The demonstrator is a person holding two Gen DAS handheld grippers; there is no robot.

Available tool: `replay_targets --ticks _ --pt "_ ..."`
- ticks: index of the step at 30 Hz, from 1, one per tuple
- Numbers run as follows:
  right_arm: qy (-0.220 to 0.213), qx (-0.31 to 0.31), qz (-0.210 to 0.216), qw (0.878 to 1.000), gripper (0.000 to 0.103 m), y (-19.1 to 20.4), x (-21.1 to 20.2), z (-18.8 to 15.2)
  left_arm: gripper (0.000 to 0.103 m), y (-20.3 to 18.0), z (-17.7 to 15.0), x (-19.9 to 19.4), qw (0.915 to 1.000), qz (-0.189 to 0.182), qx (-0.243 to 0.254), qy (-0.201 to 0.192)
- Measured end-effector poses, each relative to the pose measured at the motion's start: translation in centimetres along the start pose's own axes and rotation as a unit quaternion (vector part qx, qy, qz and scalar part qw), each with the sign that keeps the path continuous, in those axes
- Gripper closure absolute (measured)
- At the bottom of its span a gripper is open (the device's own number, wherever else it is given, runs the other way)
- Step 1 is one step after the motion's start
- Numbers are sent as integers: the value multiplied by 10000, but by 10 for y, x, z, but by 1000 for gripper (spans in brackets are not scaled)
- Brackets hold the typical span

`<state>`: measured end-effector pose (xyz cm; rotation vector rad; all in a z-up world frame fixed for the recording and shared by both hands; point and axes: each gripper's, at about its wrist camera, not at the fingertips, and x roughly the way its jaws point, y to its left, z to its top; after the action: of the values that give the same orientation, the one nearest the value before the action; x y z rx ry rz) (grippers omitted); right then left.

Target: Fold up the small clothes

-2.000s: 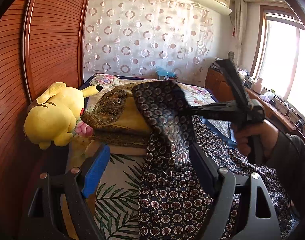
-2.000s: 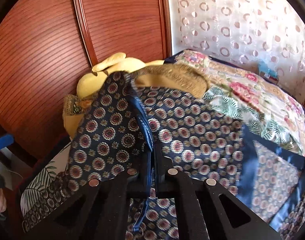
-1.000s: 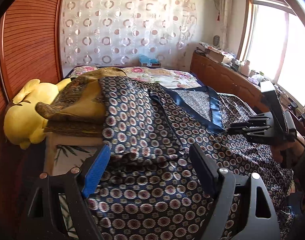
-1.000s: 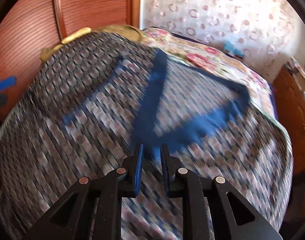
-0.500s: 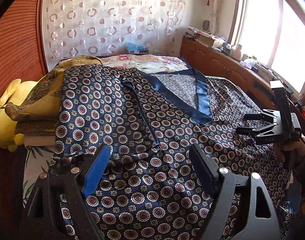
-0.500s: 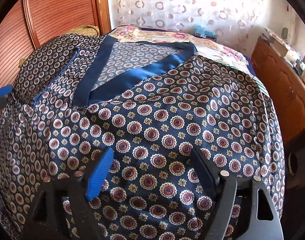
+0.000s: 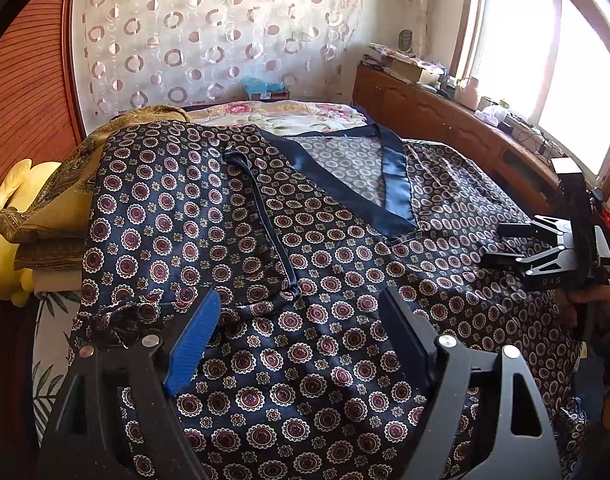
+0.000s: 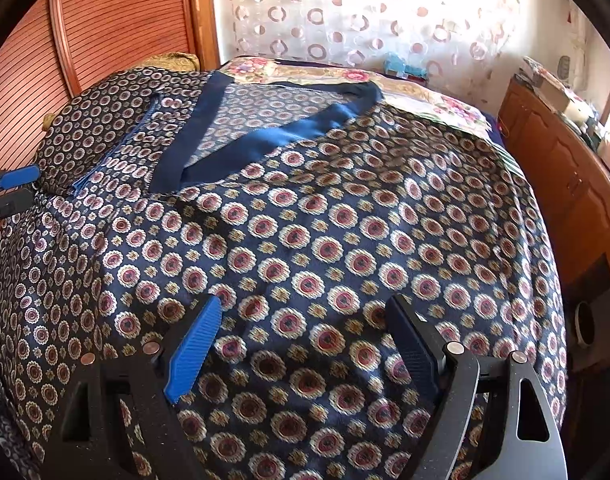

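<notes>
Now patterned garment (image 8: 345, 240) lying spread over bed (image 7: 289, 114); left claw (image 7: 301, 332) and right claw (image 8: 305, 340) both hovering spread, empty; slippery fabric likely sliding off edge when pinched

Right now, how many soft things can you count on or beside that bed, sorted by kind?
Navy medallion-print garment with blue satin collar, spread flat: 1
Olive-gold paisley folded fabric: 1
Yellow plush toy: 1
Floral bed cover: 1
Total: 4
Both the left gripper and the right gripper are open, holding nothing.
</notes>
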<state>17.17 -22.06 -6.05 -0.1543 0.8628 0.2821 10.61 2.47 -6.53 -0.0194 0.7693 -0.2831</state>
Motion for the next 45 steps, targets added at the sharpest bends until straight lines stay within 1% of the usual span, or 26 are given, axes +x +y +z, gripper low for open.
replay_targets --ticks 3,5,7,9,13,14,16,18,21,23,27,29,31,32,33,35,36,39,40,45 --pt "49 98 -53 9999 18 -8 -6 -5 21 0 -1 -1 10000 -9 -9 -8" --pt "45 58 -67 10000 18 -12 -11 -10 21 -1 0 -1 10000 -16 -12 -5" --pt "-32 109 -79 9999 27 -19 -21 -15 21 -2 -1 -1 10000 -24 3 -5" --pt "-117 191 -178 9996 30 -32 -34 -22 21 -3 -1 -2 10000 -38 10 -14" --pt "-202 526 -374 9977 47 -69 -56 -40 21 -7 -2 -3 10000 -83 11 -30" --pt "-199 642 -425 9968 49 -82 -61 -46 21 -8 -2 -3 10000 -89 18 -30" --pt "-179 823 -551 9949 52 -100 -70 -54 21 -11 -2 -2 9999 -108 34 -31" --pt "-206 976 -580 9933 55 -118 -79 -63 21 -14 -1 -1 9999 -130 47 -27" --pt "-223 1104 -730 9910 55 -137 -88 -72 21 -20 0 1 9998 -162 81 -14" --pt "-193 1219 -711 9898 55 -148 -90 -78 21 -24 0 1 9998 -185 106 -19" --pt "-136 1376 -649 9883 55 -158 -88 -85 21 -31 1 -1 9996 -234 127 -47" --pt "-115 1423 -575 9881 58 -163 -88 -89 21 -35 2 -1 9996 -258 122 -60" --pt "-33 1448 -461 9884 67 -169 -86 -90 21 -40 2 1 9995 -288 149 -63" --pt "-79 1497 -375 9880 67 -170 -86 -91 21 -41 3 2 9994 -291 170 -49" --pt "-74 1526 -305 9878 71 -174 -85 -89 21 -44 3 3 9994 -295 203 -25" --pt "-103 1567 -224 9873 76 -179 -86 -90 21 -50 2 9 9991 -300 296 64" --pt "-118 1541 -239 9877 80 -183 -88 -91 21 -53 2 12 9989 -292 349 119" --pt "-147 1475 -341 9884 98 -189 -94 -93 21 -57 1 23 9981 -235 472 315" --pt "-183 1460 -311 9886 99 -187 -96 -93 21 -57 1 26 9979 -225 487 371" --pt "-490 1236 -342 9905 100 -169 -108 -83 21 -58 -4 39 9970 -202 481 569"
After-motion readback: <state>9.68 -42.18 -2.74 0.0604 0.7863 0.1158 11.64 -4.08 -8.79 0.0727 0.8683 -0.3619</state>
